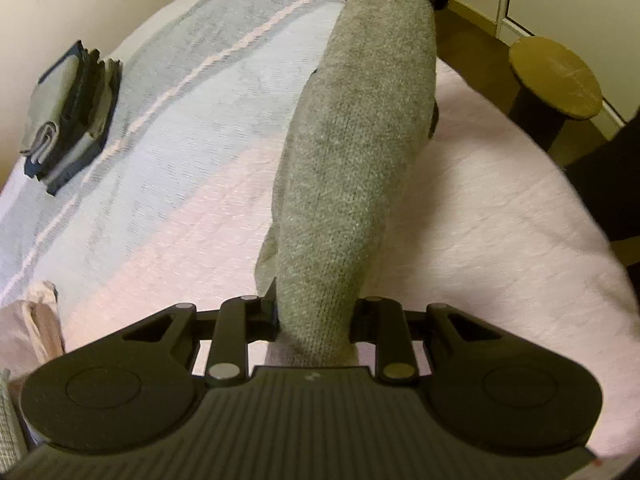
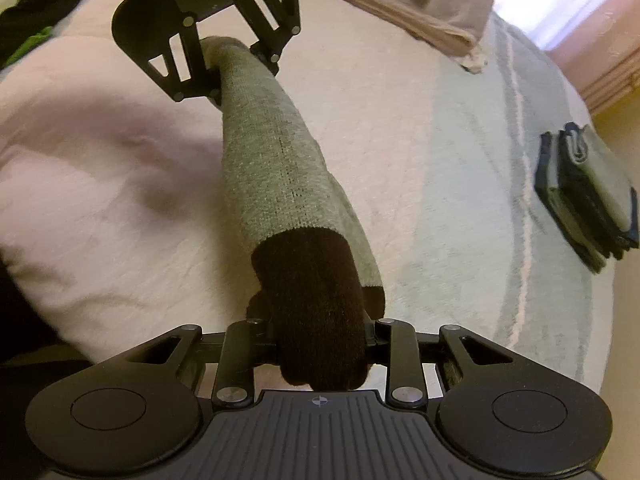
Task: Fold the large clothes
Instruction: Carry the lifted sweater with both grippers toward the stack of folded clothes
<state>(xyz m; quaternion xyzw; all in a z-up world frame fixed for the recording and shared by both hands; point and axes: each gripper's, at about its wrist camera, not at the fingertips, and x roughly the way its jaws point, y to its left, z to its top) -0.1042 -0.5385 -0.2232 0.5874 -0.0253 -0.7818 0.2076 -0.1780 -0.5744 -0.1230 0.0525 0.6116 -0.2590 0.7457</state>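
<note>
**Knit stretched between two grips, above the bed**

The left gripper has its jaws narrowed on the grey end of the knit; the right gripper pinches the dark cuff. The knit hangs taut above the bed. A bunched grip could slip, or the fold come out crooked. The pads are buried in cloth, and what garment this is stays unclear. The folded stack lies well apart.

no readable text, labels or numbers, views rather blurred
</note>
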